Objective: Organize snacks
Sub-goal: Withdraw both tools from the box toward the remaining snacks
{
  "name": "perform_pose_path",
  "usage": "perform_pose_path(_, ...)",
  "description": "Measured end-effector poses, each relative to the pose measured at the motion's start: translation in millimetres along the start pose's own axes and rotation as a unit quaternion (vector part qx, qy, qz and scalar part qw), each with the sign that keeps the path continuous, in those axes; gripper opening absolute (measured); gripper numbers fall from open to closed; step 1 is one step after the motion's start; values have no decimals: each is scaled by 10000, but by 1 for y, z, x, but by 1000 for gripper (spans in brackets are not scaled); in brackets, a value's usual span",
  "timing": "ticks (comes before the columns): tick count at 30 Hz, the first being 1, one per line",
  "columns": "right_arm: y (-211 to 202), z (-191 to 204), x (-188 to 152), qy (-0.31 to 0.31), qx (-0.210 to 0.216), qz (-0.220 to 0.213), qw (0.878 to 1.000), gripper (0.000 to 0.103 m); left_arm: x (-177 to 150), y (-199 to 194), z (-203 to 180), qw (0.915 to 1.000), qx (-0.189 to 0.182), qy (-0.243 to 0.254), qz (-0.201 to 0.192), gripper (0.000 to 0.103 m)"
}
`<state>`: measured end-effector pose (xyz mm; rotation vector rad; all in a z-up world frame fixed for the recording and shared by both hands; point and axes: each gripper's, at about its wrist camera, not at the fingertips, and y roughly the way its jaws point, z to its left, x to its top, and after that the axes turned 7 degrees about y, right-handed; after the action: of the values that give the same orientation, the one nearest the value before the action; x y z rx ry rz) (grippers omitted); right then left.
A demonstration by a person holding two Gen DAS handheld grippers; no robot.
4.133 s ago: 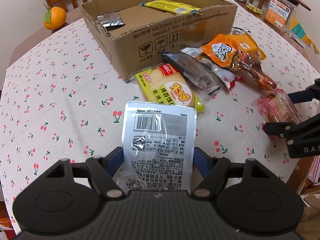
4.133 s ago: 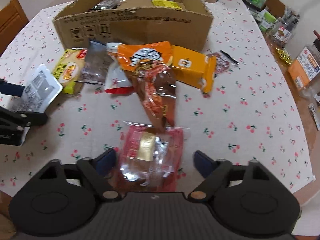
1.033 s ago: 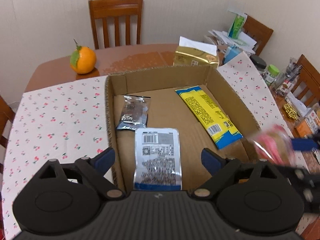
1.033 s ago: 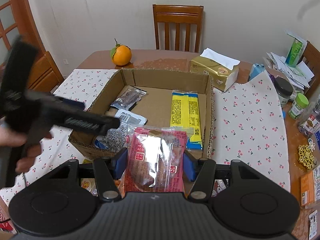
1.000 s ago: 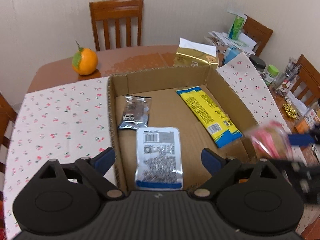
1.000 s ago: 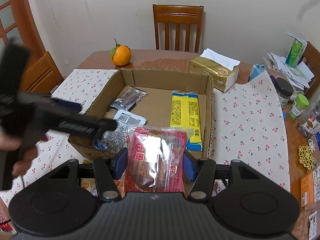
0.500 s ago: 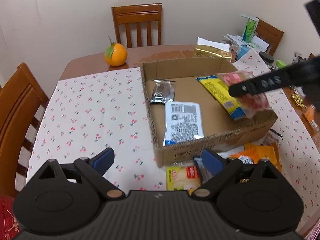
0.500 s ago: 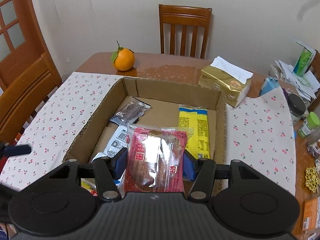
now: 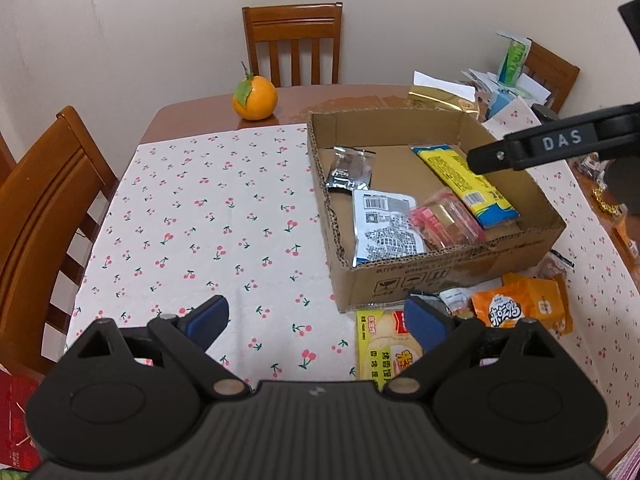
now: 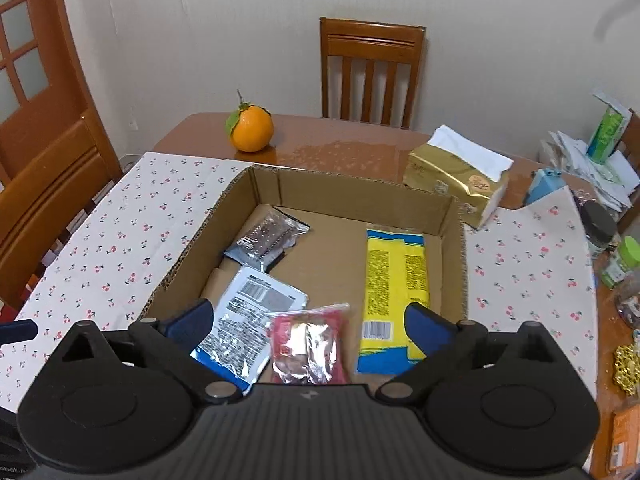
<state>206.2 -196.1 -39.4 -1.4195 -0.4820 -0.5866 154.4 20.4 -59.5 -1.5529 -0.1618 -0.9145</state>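
**Both tools empty, four packets in the cardboard box**

Right tool point(image 10: 308, 320) is poised above the near edge of the cardboard box point(image 10: 352, 188), fingers spread wide, nothing between them. The pink snack packet point(image 10: 306, 344) lies below the gap, inside the box; its image is slightly blurred. In the left wrist view one right-tool finger point(image 9: 552, 144), marked DAS, reaches in from the right over the box.

Left tool point(image 9: 316, 316) is held over the cherry-print tablecloth point(image 9: 200, 216), left of and nearer than the box, fingers apart, gripping nothing.

Count in the box: four packets.
- one dark foil packet point(image 10: 266, 240), far left
- one white-and-blue barcode pouch point(image 10: 252, 312), near left
- one pink snack packet, near middle, overlapping the pouch's edge
- one long yellow packet point(image 10: 396, 284), right side

Outside the box, on the table against its near wall (left wrist view): one yellow rice-cracker pack point(image 9: 384, 348), partly behind the left tool's finger, one orange snack bag point(image 9: 508, 308) and one orange box point(image 9: 548, 304). More wrappers lie among them, too hidden to count.

Elsewhere: one orange fruit with a leaf point(image 10: 250, 128) on bare table, one gold tissue pack point(image 10: 456, 176) just behind the box, three wooden chairs in the left view, with the far one at point(image 9: 294, 44).
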Motion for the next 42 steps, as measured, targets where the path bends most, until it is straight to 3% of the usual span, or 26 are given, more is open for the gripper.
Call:
perform_pose_path(14,-26,-4,-50,237,-388,59,9989,103,-9,1,-10,9997,-99,217,68,94)
perform_pose_path(21,-25,-3,-87,252,-334,433,9982,103,-19,12,-15,9988,-192,328,304,94)
perform_pose_path(31,-10,-3,-149,162,-279,1327,9906,103,-26,33,-28,9955,-450,526,649,94)
perform_pose_path(42,6,-1,-178,-71,-398,1587,9865,103,-30,65,-41,9912,-590,624,1012,94)
